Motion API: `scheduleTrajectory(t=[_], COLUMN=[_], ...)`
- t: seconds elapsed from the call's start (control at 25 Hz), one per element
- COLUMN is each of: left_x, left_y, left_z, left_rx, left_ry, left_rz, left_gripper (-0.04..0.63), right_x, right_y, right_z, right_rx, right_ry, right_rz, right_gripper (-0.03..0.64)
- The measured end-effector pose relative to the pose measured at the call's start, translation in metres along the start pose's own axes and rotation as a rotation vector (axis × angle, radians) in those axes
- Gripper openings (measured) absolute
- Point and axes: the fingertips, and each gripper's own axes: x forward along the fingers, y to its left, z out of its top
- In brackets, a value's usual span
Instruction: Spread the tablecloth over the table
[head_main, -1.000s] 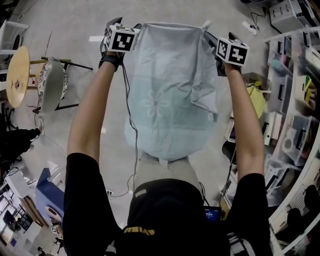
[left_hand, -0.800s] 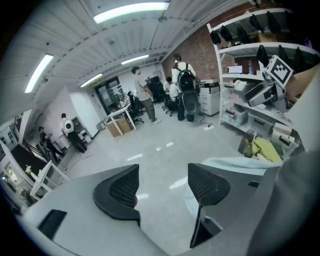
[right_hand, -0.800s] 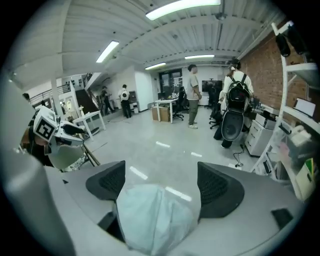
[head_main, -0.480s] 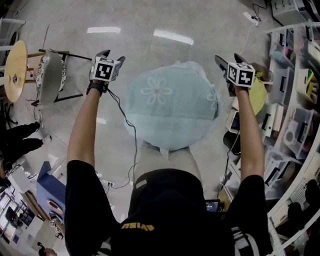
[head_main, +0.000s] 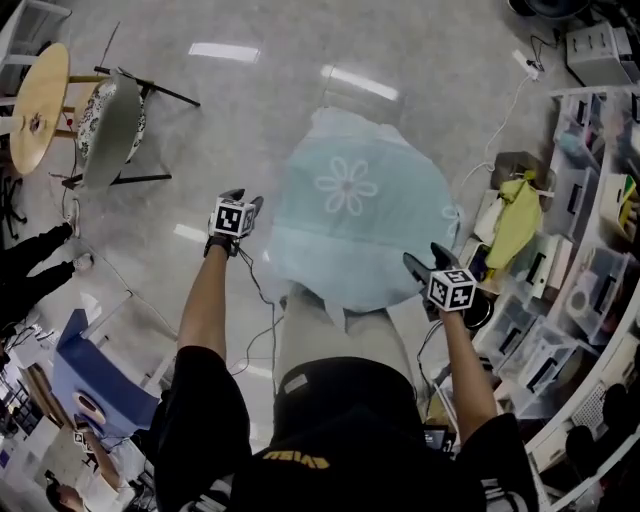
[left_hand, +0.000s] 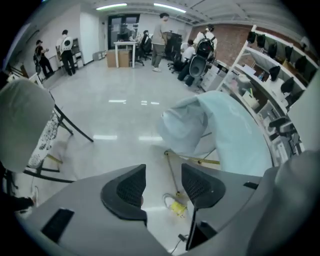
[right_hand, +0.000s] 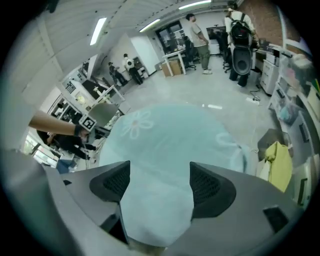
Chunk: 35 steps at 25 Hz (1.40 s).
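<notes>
**Cloth (head_main: 360, 225) lies over the table (left_hand: 172, 172), both grippers free**

Our right gripper (head_main: 422, 258) hangs at the cloth's near right edge, jaws spread and closing, pads off the fabric. Our left gripper (head_main: 247, 199) hangs beside its left edge, jaws apart and closing over bare floor. Farther left stands a chair (head_main: 108, 135).

The tablecloth (head_main: 365, 225) was a pale blue-green sheet with a white flower printed near its middle and a fainter white mark toward its right edge. It lay draped over the table, covering the whole top and looking rounded from above. Its far edge was bunched and puffed up rather than flat, and its near edge hung down. Of the table (left_hand: 199, 161), only thin yellowish struts showed beneath the cloth.
</notes>
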Motion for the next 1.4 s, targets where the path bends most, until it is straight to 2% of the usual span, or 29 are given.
scheduleTrajectory(t=[0.08, 0.12, 0.2, 0.24, 0.28, 0.36, 0.44, 0.52, 0.72, 0.84, 1.04, 1.08, 1.16, 1.2, 1.28, 1.4], left_x=[0.017, 0.024, 0.031, 0.030, 0.027, 0.012, -0.010, -0.030, -0.058, -0.052, -0.028, -0.024, -0.020, -0.018, -0.015, -0.007], left_y=[0.001, -0.004, -0.034, -0.051, -0.061, -0.062, -0.064, -0.073, -0.114, -0.140, -0.168, -0.170, -0.167, -0.165, -0.158, -0.147], left_z=[-0.003, -0.001, 0.003, 0.005, 0.009, 0.022, 0.032, 0.040, 0.053, 0.054, 0.051, 0.051, 0.051, 0.050, 0.047, 0.042], left_rx=[-0.042, -0.089, -0.206, -0.244, -0.256, -0.251, -0.250, -0.199, 0.064, 0.168, 0.264, 0.275, 0.293, 0.295, 0.308, 0.404], left_ry=[-0.055, -0.098, -0.174, -0.206, -0.242, -0.329, -0.400, -0.439, -0.435, -0.388, -0.284, -0.275, -0.270, -0.271, -0.263, -0.222], left_rz=[-0.088, -0.182, -0.451, -0.573, -0.655, -0.745, -0.825, -0.866, -0.805, -0.761, -0.701, -0.679, -0.614, -0.586, -0.530, -0.398], left_gripper=[0.235, 0.225, 0.213, 0.215, 0.213, 0.182, 0.181, 0.183, 0.210, 0.210, 0.184, 0.153, 0.037, 0.018, 0.018, 0.039], right_x=[0.014, 0.020, 0.027, 0.029, 0.034, 0.047, 0.053, 0.052, 0.058, 0.060, 0.051, 0.049, 0.043, 0.040, 0.037, 0.035], right_y=[0.041, 0.059, 0.083, 0.091, 0.100, 0.125, 0.147, 0.159, 0.165, 0.161, 0.155, 0.154, 0.150, 0.149, 0.146, 0.144], right_z=[-0.013, -0.016, -0.018, -0.021, -0.024, -0.034, -0.042, -0.046, -0.047, -0.043, -0.034, -0.034, -0.035, -0.035, -0.037, -0.039], right_rx=[-0.051, -0.061, -0.078, -0.093, -0.108, -0.132, -0.141, -0.138, -0.110, -0.089, -0.062, -0.055, -0.044, -0.039, -0.029, -0.011], right_ry=[0.020, 0.024, 0.044, 0.063, 0.083, 0.111, 0.127, 0.136, 0.136, 0.115, 0.070, 0.064, 0.052, 0.046, 0.036, 0.027], right_rz=[0.057, 0.081, 0.115, 0.124, 0.131, 0.148, 0.158, 0.161, 0.150, 0.138, 0.121, 0.119, 0.115, 0.113, 0.111, 0.113], right_gripper=[0.368, 0.365, 0.360, 0.357, 0.356, 0.354, 0.351, 0.350, 0.339, 0.333, 0.325, 0.324, 0.322, 0.321, 0.319, 0.314])
